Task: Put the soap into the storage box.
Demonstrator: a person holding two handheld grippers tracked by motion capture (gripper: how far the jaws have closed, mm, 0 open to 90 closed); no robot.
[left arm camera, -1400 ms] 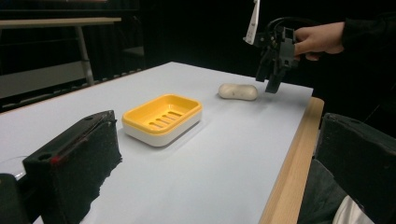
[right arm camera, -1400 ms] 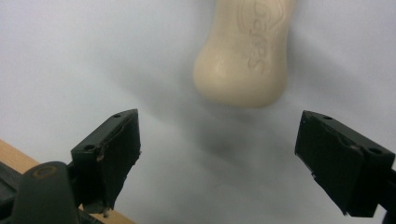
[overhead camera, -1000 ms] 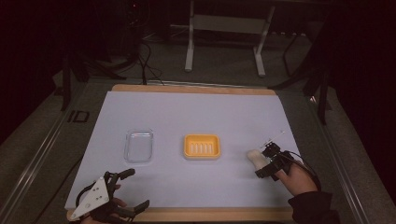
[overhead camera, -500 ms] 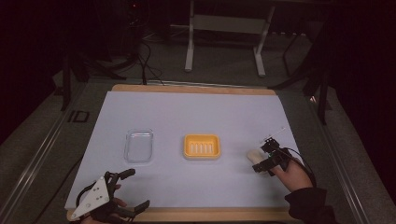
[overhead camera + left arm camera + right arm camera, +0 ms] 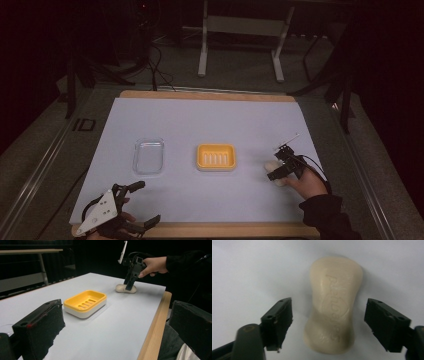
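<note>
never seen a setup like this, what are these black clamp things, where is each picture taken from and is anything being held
A person holds a hand-operated gripper in each hand at a table. One picture looks down from above; the other two come from cameras on the grippers. On the table lie a clear lid, a yellow soap dish and a bar of soap. The right gripper straddles the soap; its jaws have just been closing, with gaps left, so nothing is held. The left gripper waits open.

soap bar [image 5: 333,305]: 1 | yellow soap dish [image 5: 216,157]: 1 | clear lid [image 5: 149,155]: 1 | hand-held grippers: 2
</note>
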